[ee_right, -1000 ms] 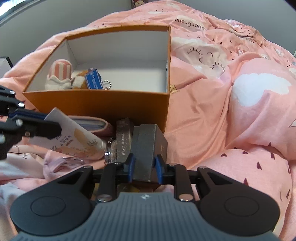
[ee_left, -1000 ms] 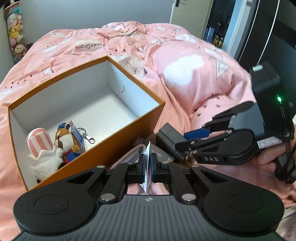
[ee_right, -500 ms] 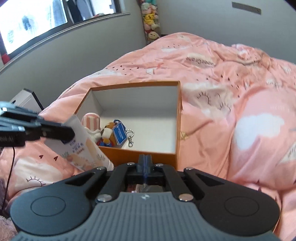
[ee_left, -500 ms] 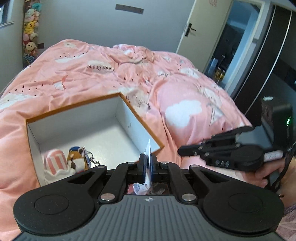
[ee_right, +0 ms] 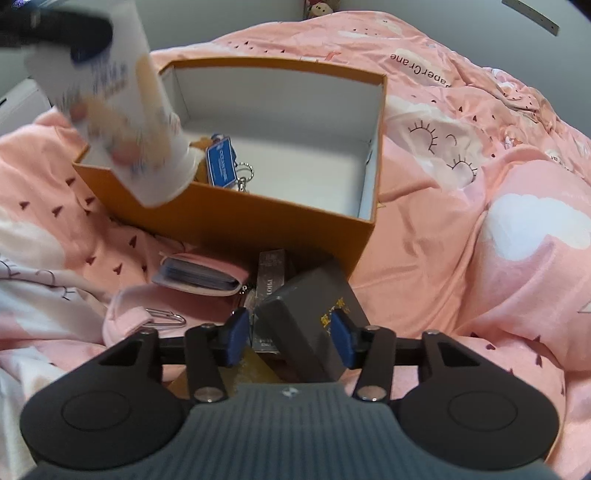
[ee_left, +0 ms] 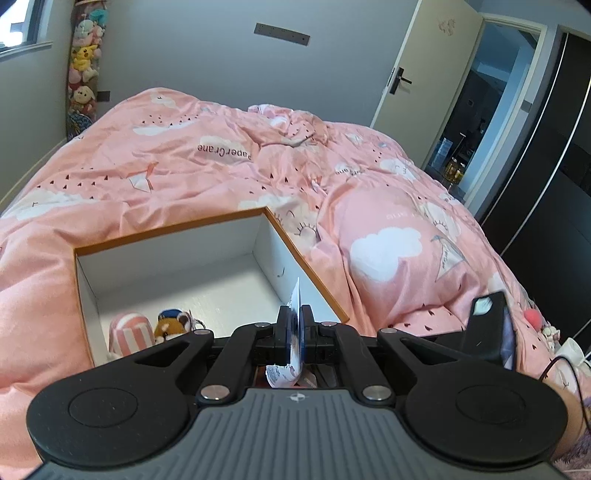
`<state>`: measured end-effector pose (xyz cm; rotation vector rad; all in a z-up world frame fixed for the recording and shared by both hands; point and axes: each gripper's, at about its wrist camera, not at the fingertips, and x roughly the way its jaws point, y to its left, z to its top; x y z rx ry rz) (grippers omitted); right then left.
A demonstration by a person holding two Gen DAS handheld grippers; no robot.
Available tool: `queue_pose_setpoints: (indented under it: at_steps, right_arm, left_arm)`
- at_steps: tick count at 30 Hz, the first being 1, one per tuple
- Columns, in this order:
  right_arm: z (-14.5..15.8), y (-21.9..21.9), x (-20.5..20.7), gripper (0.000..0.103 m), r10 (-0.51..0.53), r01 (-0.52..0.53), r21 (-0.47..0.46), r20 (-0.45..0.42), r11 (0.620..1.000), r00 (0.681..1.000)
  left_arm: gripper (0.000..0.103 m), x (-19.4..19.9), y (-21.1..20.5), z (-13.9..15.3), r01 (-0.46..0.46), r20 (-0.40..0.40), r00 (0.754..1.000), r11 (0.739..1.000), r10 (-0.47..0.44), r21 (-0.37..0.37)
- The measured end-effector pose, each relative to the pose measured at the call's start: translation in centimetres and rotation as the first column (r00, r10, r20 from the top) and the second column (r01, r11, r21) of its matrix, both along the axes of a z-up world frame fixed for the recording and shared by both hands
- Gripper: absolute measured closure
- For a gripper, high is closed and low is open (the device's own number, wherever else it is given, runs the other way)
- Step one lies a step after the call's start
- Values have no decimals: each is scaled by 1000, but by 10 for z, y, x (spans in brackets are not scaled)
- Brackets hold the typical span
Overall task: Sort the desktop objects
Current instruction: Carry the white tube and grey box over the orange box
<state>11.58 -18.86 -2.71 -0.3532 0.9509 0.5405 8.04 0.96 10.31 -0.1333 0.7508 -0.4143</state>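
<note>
Fingers: our left gripper (ee_left: 294, 328) pinches the white tube (ee_right: 118, 107), now lifted over the orange box (ee_right: 236, 225) at 10 o'clock. Our right gripper (ee_right: 290, 338) has reopened around the dark box (ee_right: 314, 317); it's next.

Matt orange cardboard box (ee_right: 236, 229), white inside, on wrinkled pink cloth duvet (ee_right: 461, 229); wire paperclip (ee_right: 166, 316) shines.

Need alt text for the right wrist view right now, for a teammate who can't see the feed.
The right gripper is open, its blue fingers straddling a dark grey box on the pink duvet. Beyond it sits an open orange box; at upper left the left gripper holds a blurred white tube above its near corner.
</note>
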Motion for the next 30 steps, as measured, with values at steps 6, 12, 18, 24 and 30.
queue_pose_setpoints:
  at_steps: [6, 12, 18, 24, 30]
  right_arm:
    - [-22, 12, 7, 43, -5, 6, -48, 7, 999, 1000]
    - [-32, 7, 14, 46, -38, 37, -70, -3, 997, 999]
    - [-11, -8, 6, 61, -67, 68, -28, 27, 997, 997]
    - [35, -35, 4, 66, -118, 112, 113, 42, 987, 992]
    - [86, -44, 11, 67, -126, 100, 264, 84, 959, 988]
  left_arm:
    - [99, 4, 1, 0, -12, 2, 1000, 1000, 12, 4]
    - [99, 8, 5, -3, -30, 1, 1000, 999, 30, 11]
    - [99, 13, 10, -3, -52, 0, 999, 998, 52, 24]
    - [99, 22, 12, -4, -71, 5, 997, 997, 71, 26]
    - [99, 35, 8, -4, -86, 15, 996, 995, 85, 54]
